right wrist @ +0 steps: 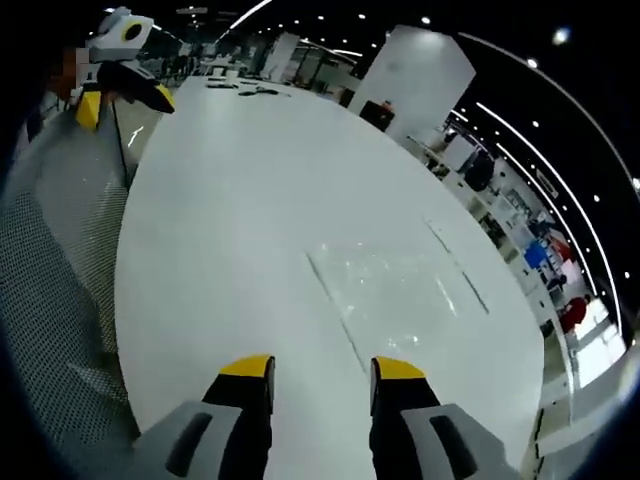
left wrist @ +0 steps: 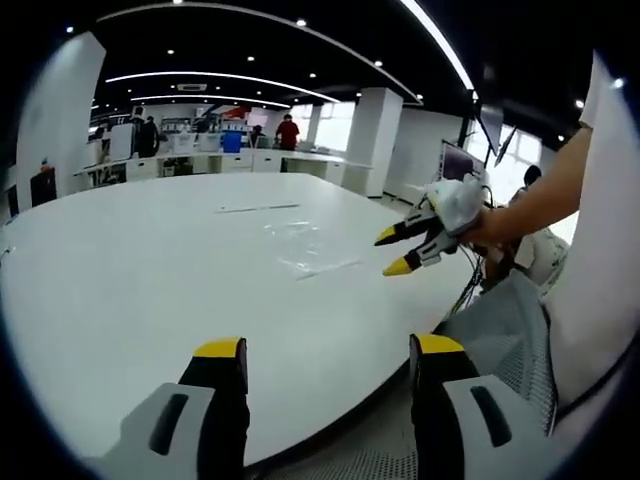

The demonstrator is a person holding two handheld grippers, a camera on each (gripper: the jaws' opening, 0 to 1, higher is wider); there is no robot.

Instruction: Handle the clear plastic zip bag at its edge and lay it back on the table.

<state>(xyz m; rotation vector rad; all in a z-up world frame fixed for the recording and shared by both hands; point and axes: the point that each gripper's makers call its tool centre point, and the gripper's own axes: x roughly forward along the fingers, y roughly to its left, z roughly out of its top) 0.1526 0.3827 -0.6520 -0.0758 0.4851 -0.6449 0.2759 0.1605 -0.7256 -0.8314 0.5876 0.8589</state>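
Observation:
The clear plastic zip bag [left wrist: 300, 245] lies flat on the white table [left wrist: 140, 290], its edges faintly visible. My left gripper [left wrist: 328, 346] is open and hangs over the table's near edge, well short of the bag. From the right, a hand holds my right gripper [left wrist: 393, 251] just off the bag's right edge, its yellow tips apart. In the right gripper view the bag [right wrist: 400, 290] lies just ahead of my open right gripper [right wrist: 322, 368], slightly to the right, and nothing is between the jaws. The left gripper [right wrist: 125, 100] shows far off at top left.
A grey mesh chair back [left wrist: 500, 330] stands beside the table's near edge, seen again as mesh [right wrist: 60, 250]. A thin strip [left wrist: 258, 208] lies on the table beyond the bag. Desks, people and a white pillar [left wrist: 372, 140] are far behind.

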